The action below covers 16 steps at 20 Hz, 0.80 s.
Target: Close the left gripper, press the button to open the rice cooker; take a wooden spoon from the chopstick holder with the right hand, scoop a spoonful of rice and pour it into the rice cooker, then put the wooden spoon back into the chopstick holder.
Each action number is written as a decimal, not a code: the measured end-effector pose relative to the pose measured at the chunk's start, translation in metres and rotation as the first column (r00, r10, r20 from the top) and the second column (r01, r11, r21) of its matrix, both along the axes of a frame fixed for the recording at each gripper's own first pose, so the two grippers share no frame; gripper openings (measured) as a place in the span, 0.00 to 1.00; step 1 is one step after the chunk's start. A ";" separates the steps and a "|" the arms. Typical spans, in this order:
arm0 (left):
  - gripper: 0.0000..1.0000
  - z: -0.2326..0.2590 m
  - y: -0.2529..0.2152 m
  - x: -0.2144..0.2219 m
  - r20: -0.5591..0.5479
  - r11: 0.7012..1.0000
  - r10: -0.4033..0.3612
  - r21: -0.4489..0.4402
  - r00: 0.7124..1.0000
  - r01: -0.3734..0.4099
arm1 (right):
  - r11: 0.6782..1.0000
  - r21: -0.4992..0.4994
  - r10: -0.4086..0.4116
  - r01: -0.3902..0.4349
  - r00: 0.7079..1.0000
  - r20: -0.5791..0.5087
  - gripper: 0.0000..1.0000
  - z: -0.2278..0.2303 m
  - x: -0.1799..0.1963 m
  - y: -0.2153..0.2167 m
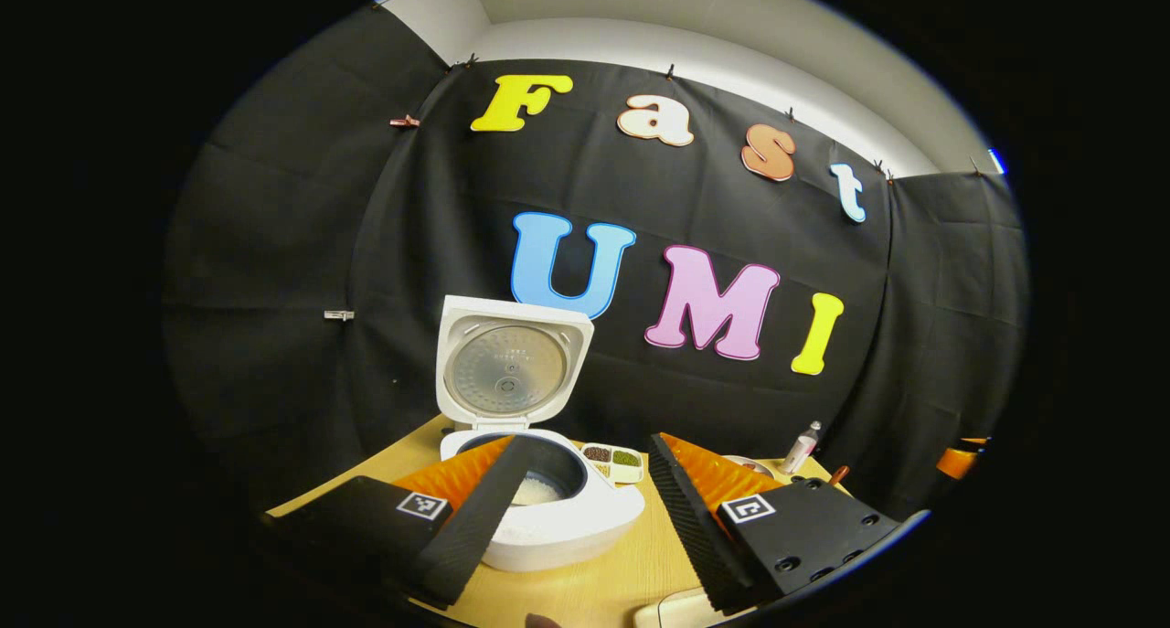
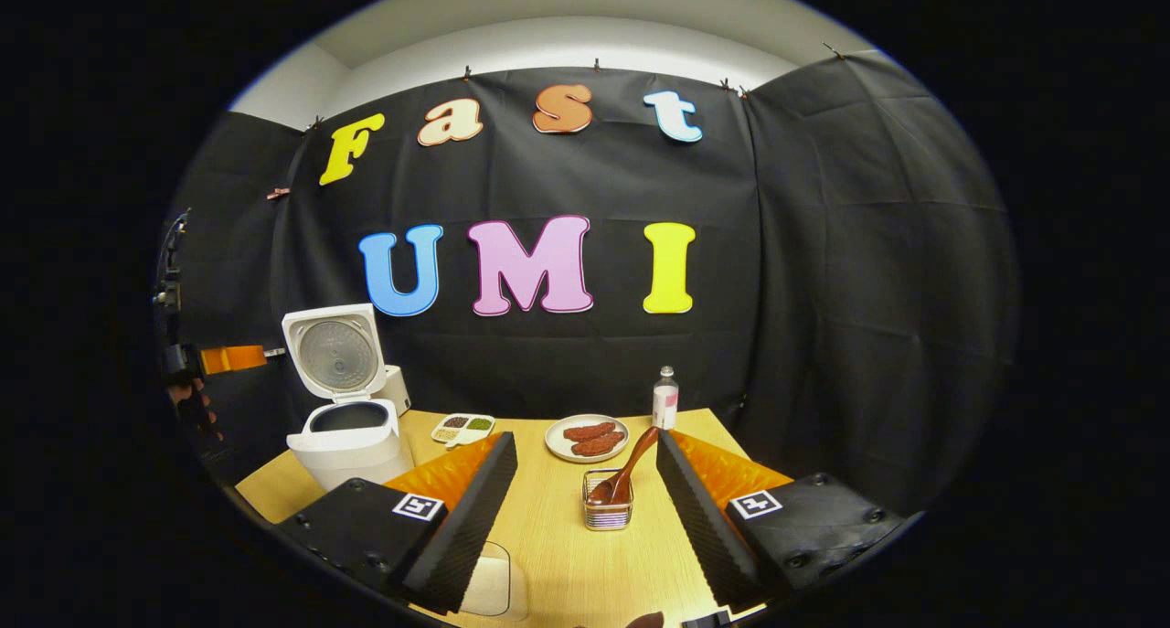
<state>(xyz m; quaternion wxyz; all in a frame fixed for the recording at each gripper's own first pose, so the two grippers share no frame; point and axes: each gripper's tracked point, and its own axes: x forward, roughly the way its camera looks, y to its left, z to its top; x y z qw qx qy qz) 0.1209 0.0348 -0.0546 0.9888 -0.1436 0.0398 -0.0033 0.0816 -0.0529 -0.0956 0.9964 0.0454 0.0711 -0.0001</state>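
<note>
The white rice cooker (image 1: pixel 571 523) stands open in the left gripper view, its lid (image 1: pixel 512 367) upright, with white rice (image 1: pixel 535 491) in the dark inner pot. My left gripper (image 1: pixel 591 442) is open just in front of it, its left finger over the pot's rim. In the right gripper view the cooker (image 2: pixel 352 441) sits at the table's far left. The wooden spoon (image 2: pixel 629 468) rests bowl-down in the small chopstick holder (image 2: pixel 608 511), handle leaning up to the right. My right gripper (image 2: pixel 585 438) is open, short of the holder, with nothing between its fingers.
A divided grain tray (image 2: pixel 463 427), a plate of sausages (image 2: pixel 587 438) and a small bottle (image 2: pixel 665 398) stand at the back of the wooden table (image 2: pixel 558 564). A white container (image 2: pixel 494 587) lies near the front edge. A hand (image 2: pixel 192 409) holds the left gripper (image 2: pixel 228 358) beside the cooker.
</note>
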 end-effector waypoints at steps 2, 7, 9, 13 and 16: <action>0.93 -0.005 -0.012 -0.020 -0.013 1.000 -0.012 -0.012 1.000 0.012 | 1.000 0.026 0.007 -0.007 1.000 -0.030 0.98 -0.023 0.025 -0.010; 0.94 -0.016 -0.028 -0.056 -0.039 1.000 0.005 -0.003 0.999 -0.006 | 0.994 0.109 0.013 0.000 0.993 -0.116 0.97 -0.086 0.083 -0.032; 0.93 -0.020 -0.038 -0.067 -0.044 1.000 0.010 0.007 0.999 -0.010 | 0.996 0.092 0.026 -0.013 0.990 -0.142 0.98 -0.108 0.102 -0.036; 0.93 -0.034 -0.060 -0.082 -0.079 1.000 0.009 0.011 0.997 -0.009 | 0.992 0.123 0.057 -0.034 0.981 -0.187 0.98 -0.152 0.143 -0.038; 0.93 -0.045 -0.069 -0.089 -0.108 1.000 0.022 0.023 0.994 -0.020 | 0.993 0.113 0.064 -0.040 0.973 -0.223 0.98 -0.183 0.172 -0.040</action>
